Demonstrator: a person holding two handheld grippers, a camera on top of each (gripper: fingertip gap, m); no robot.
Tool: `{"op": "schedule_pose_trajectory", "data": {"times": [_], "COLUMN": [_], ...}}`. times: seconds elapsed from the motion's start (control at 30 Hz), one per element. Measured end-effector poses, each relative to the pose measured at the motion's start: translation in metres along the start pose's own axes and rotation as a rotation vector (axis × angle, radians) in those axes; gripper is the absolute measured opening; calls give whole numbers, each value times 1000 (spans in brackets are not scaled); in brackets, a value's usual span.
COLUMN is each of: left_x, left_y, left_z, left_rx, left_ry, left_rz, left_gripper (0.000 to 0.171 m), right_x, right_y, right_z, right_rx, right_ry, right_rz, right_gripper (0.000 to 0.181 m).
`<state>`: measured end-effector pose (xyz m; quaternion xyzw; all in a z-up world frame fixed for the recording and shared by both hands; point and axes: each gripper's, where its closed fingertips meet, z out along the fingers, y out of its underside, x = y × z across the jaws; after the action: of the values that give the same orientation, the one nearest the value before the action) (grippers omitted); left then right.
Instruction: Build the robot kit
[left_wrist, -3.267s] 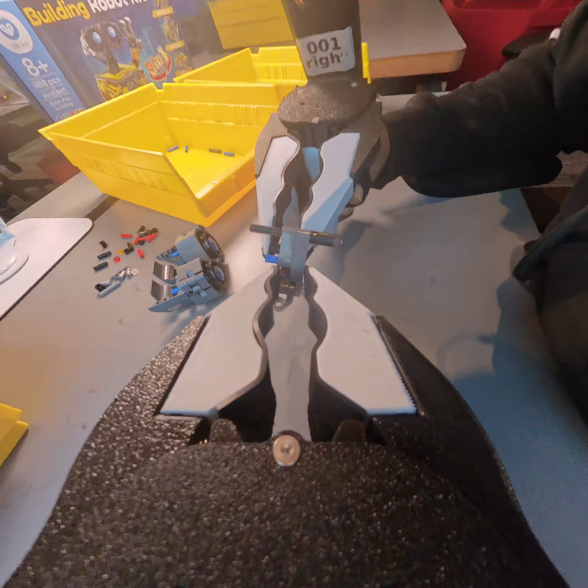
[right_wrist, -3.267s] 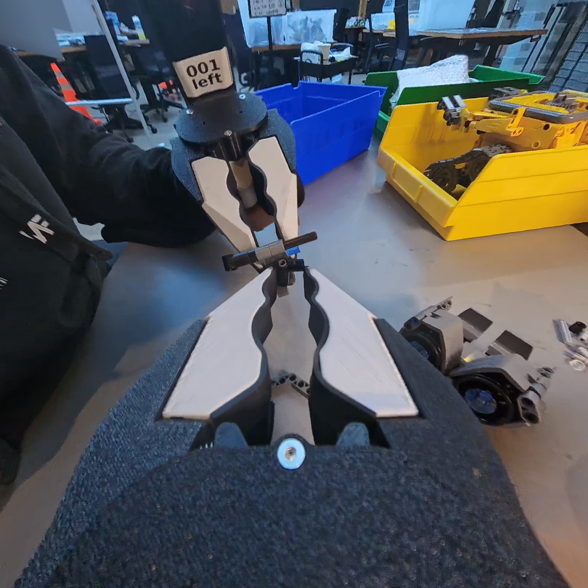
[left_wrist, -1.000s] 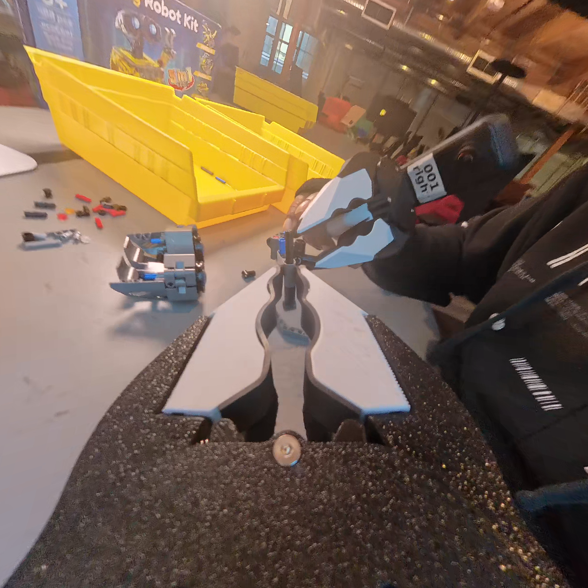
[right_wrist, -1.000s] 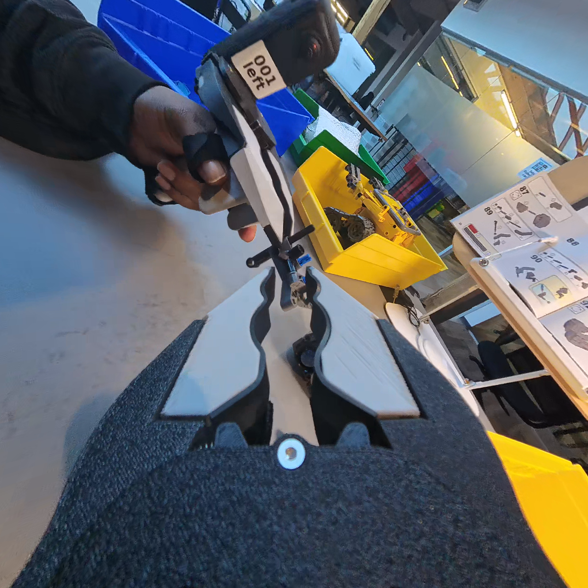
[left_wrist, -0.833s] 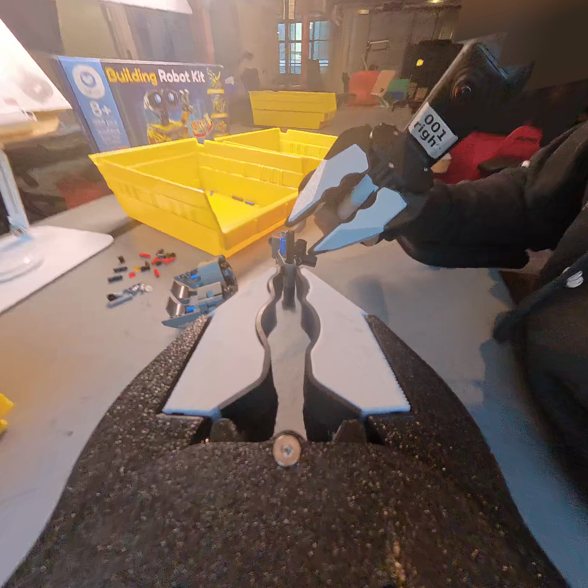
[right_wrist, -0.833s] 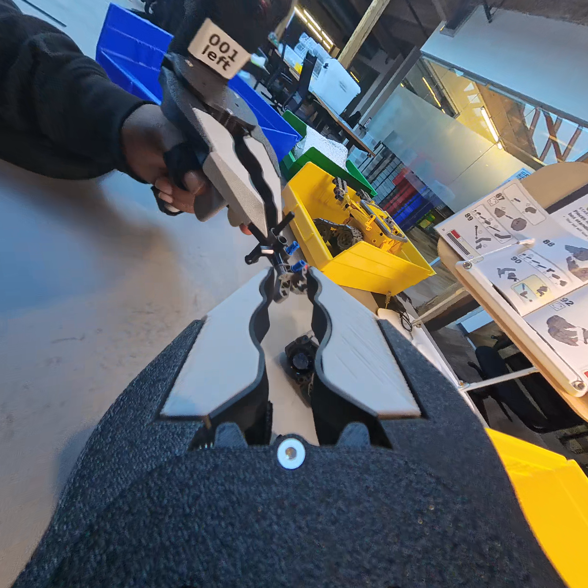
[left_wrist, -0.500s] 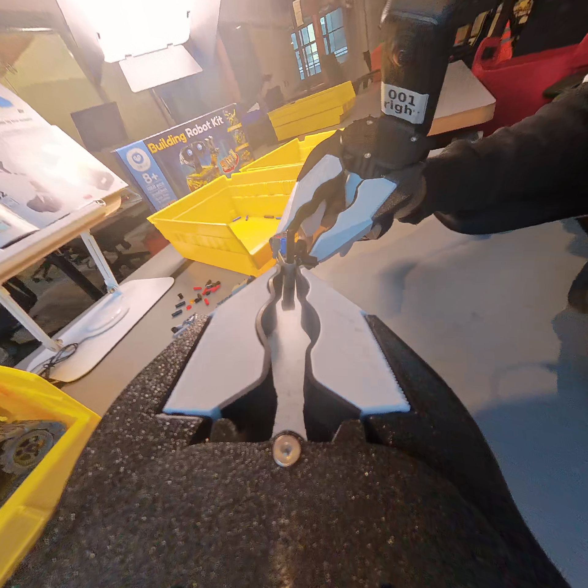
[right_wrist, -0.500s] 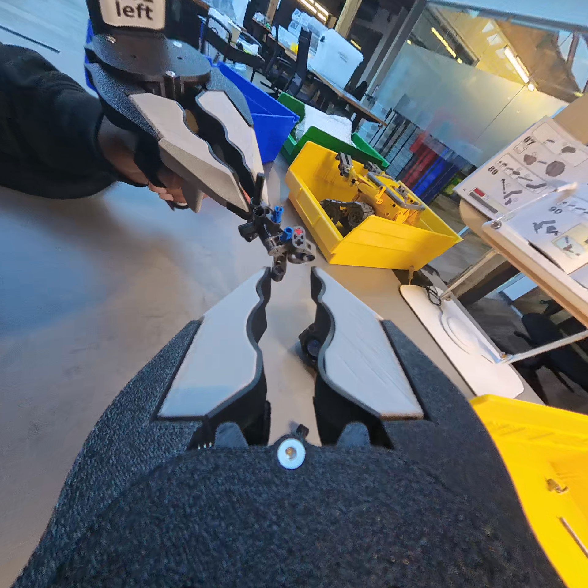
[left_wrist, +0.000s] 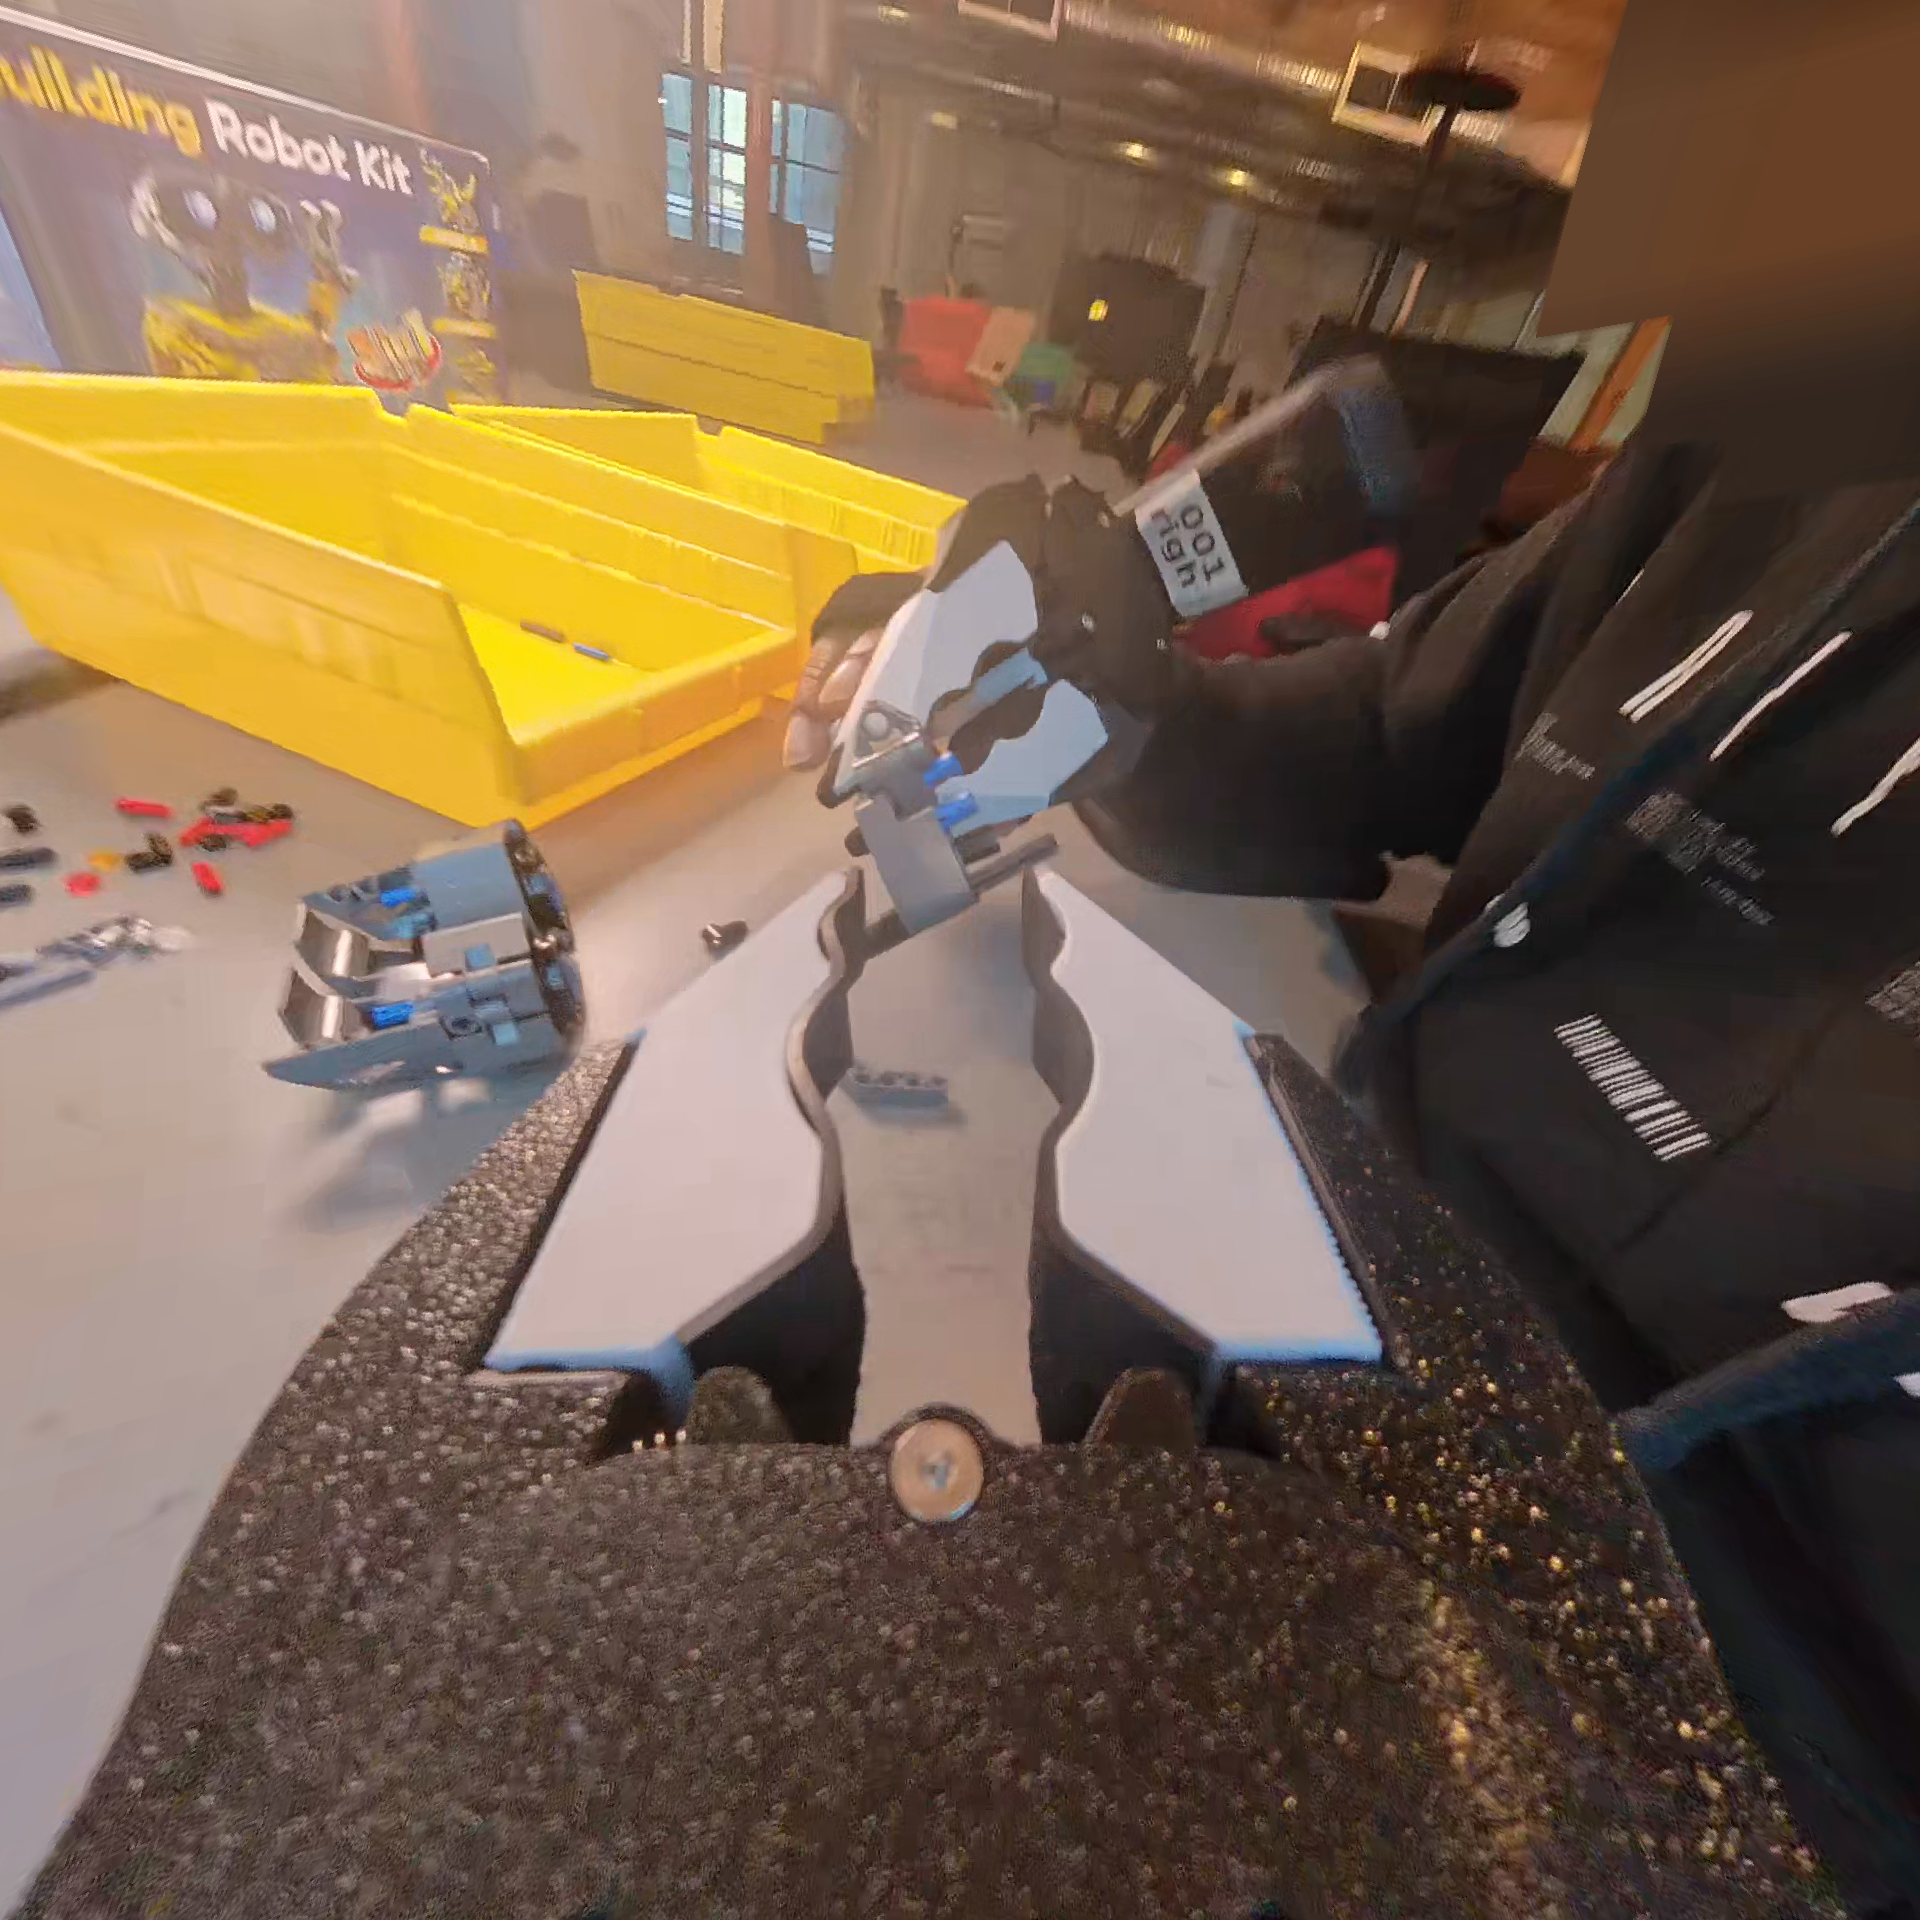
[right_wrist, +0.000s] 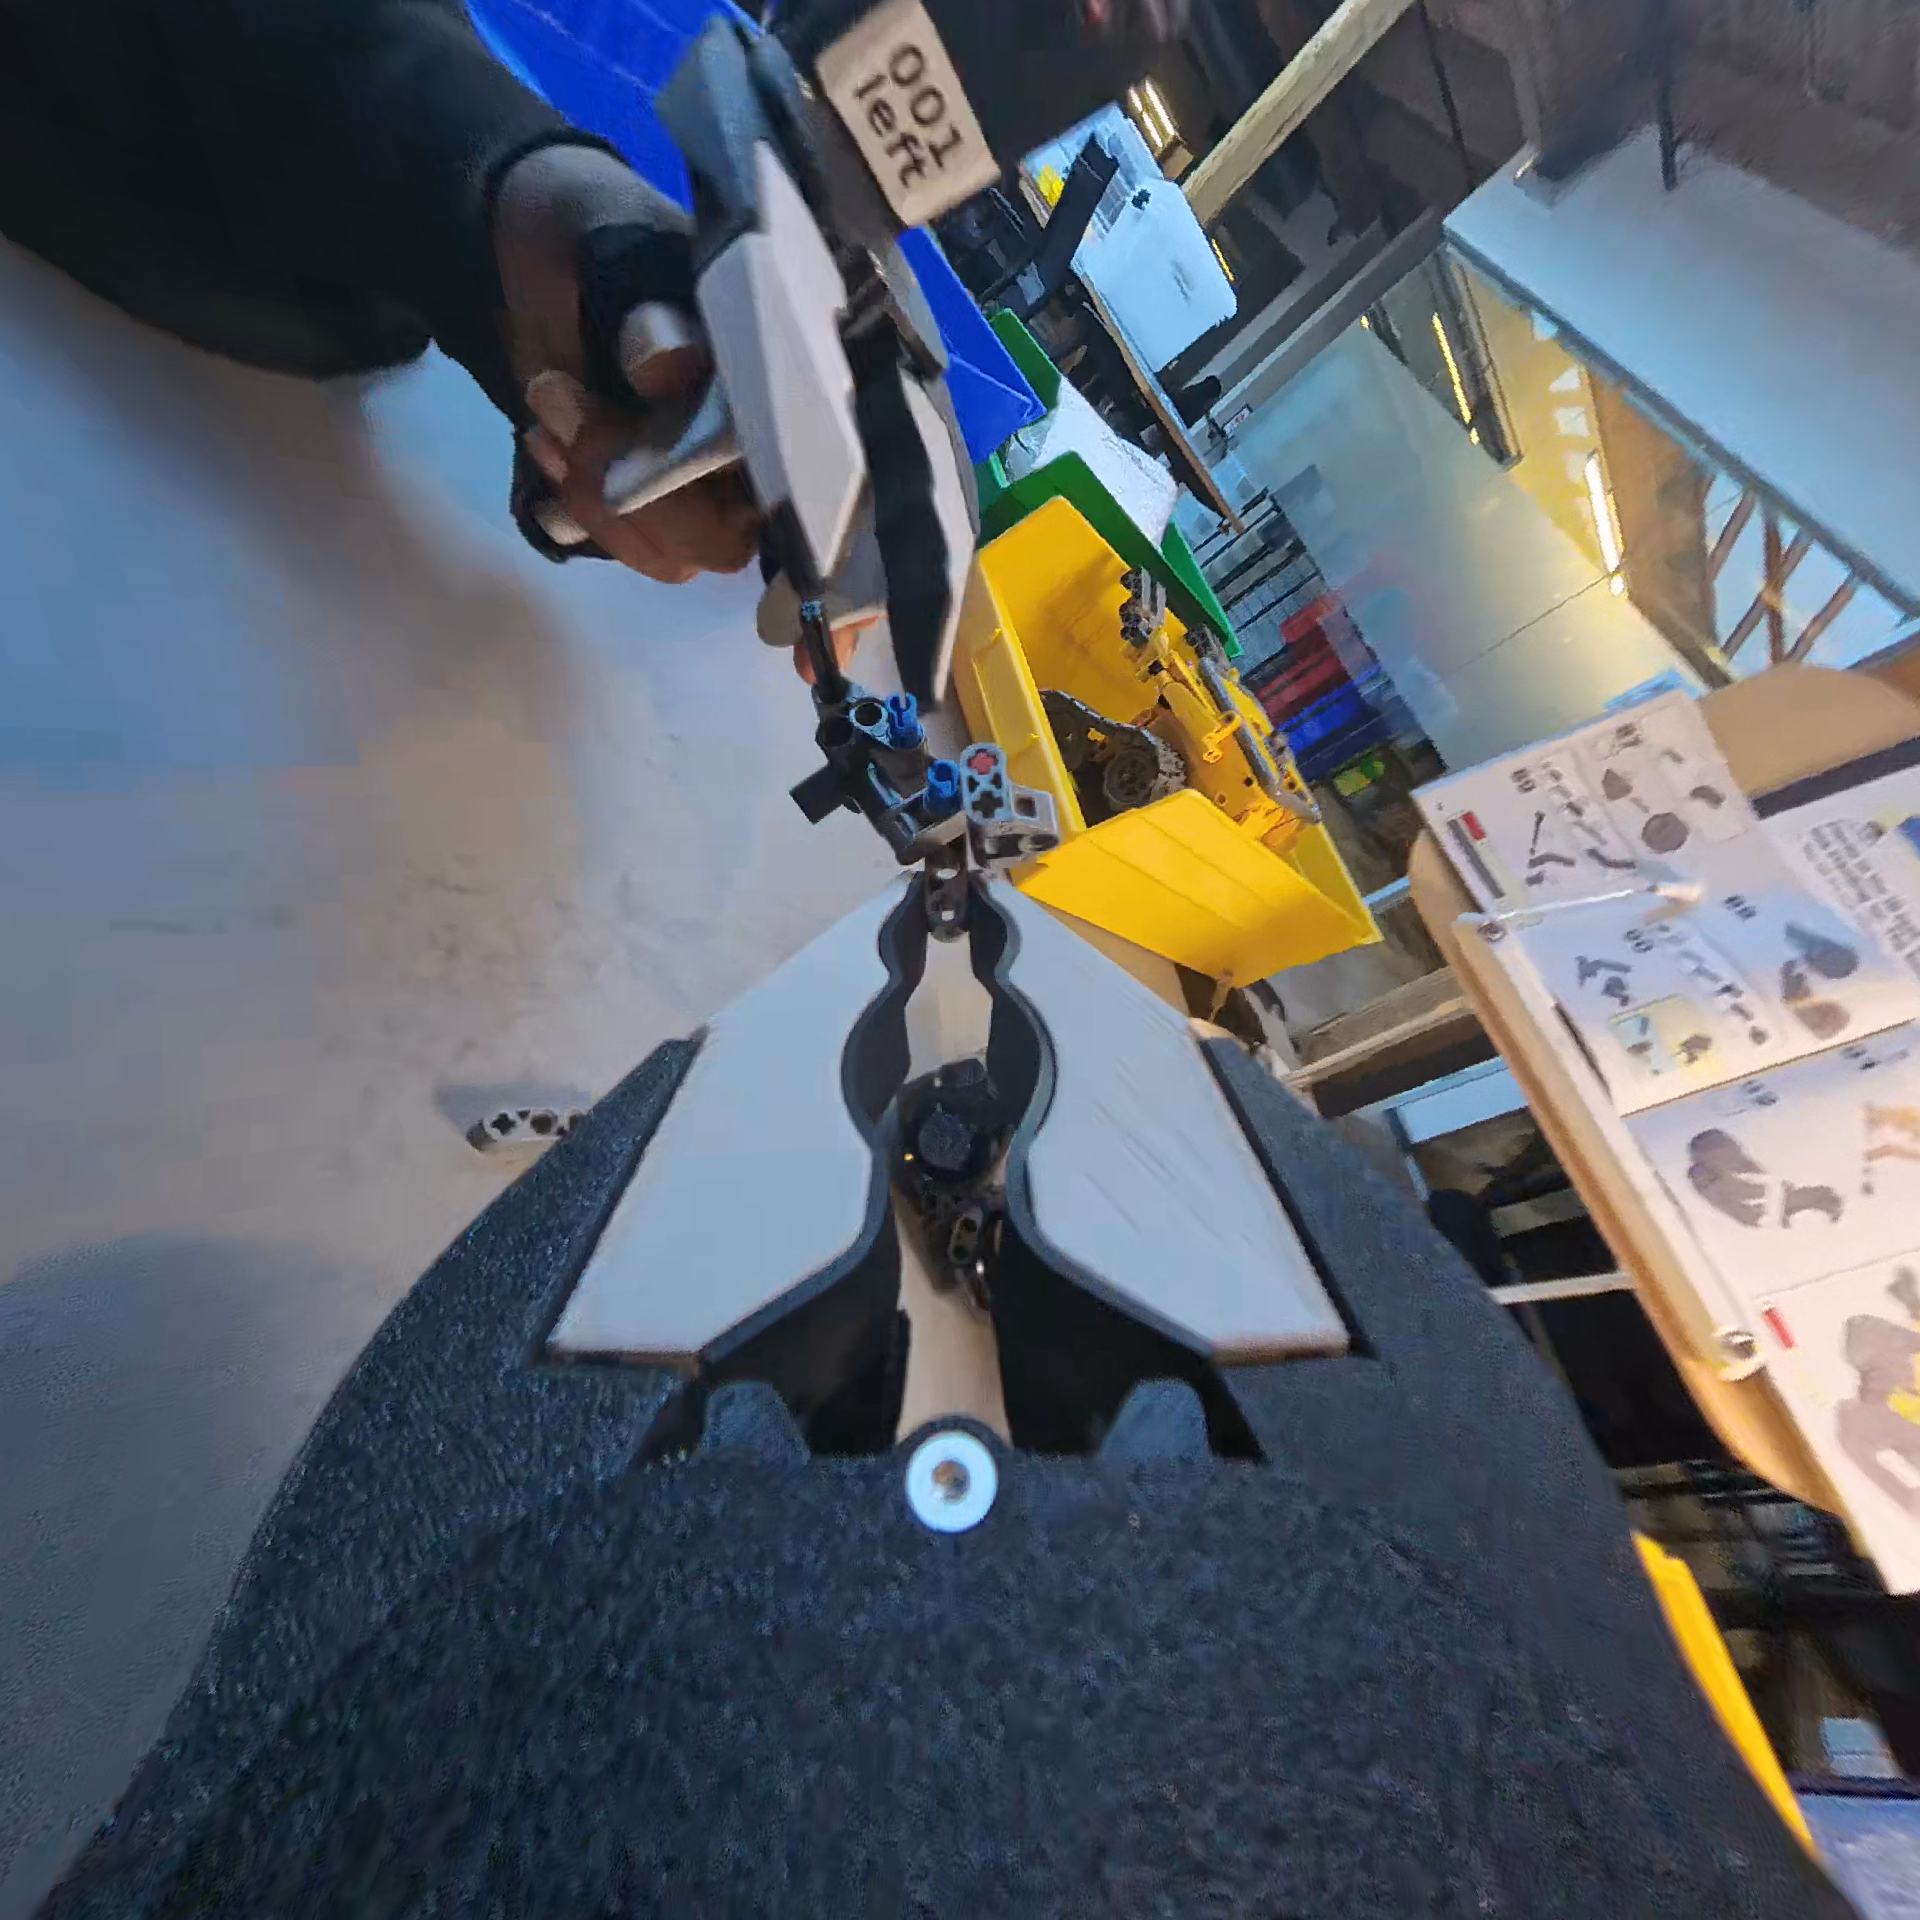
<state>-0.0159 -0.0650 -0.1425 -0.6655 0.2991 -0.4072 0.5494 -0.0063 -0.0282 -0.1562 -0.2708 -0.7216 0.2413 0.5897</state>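
A small grey and black brick assembly (right_wrist: 914, 779) with blue pins and a black axle hangs above the grey table. My right gripper (right_wrist: 951, 899) is shut on its lower end. In the left wrist view the right gripper (left_wrist: 904, 790) holds the assembly (left_wrist: 920, 873) just ahead of my left gripper (left_wrist: 940, 899). The left gripper's jaws stand apart, with the axle end between the tips. In the right wrist view the left gripper (right_wrist: 878, 634) sits above the assembly, at the axle's top end.
A grey wheeled sub-assembly (left_wrist: 436, 977), loose small parts (left_wrist: 156, 831), a grey beam (left_wrist: 899, 1086) and yellow bins (left_wrist: 416, 623) are on the table. A yellow bin with a model (right_wrist: 1174, 862), a blue bin (right_wrist: 966, 343) and an instruction booklet (right_wrist: 1714, 935) lie beyond. Spacing between my two grippers at the tips: around 5 cm.
Half a second ago my left gripper was shut on the assembly and my right gripper was open. Now the right is shut on it and the left has opened. Both views have tilted.
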Motion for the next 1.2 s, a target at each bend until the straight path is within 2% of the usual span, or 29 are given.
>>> {"op": "schedule_pose_trajectory", "data": {"times": [0.07,0.2,0.3,0.53,0.73,0.83,0.93,1.1,1.2], "left_x": [-4,2,6,9,6,1,-7,-22,-30], "left_y": [1,11,14,14,25,26,23,8,-3], "left_z": [-1,7,11,10,12,13,11,1,-5], "left_rx": [11,-37,-51,-52,-123,-129,-108,-11,68], "left_ry": [19,53,65,107,83,40,-8,-79,-109], "left_rz": [-75,-84,-71,-142,-149,-126,-115,-147,-181], "left_gripper": [30,31,26,27,17,16,16,16,16], "right_x": [-2,-5,-7,-11,-12,-6,1,14,9], "right_y": [-2,-7,-6,-13,-10,-8,1,2,-3], "right_z": [0,1,2,3,6,7,7,2,5], "right_rx": [-9,-7,-4,29,12,4,-10,60,96], "right_ry": [18,37,32,13,12,35,39,14,-38], "right_rz": [-96,-188,-175,-141,-139,-75,64,363,488], "right_gripper": [5,5,6,5,7,9,13,18,21]}}
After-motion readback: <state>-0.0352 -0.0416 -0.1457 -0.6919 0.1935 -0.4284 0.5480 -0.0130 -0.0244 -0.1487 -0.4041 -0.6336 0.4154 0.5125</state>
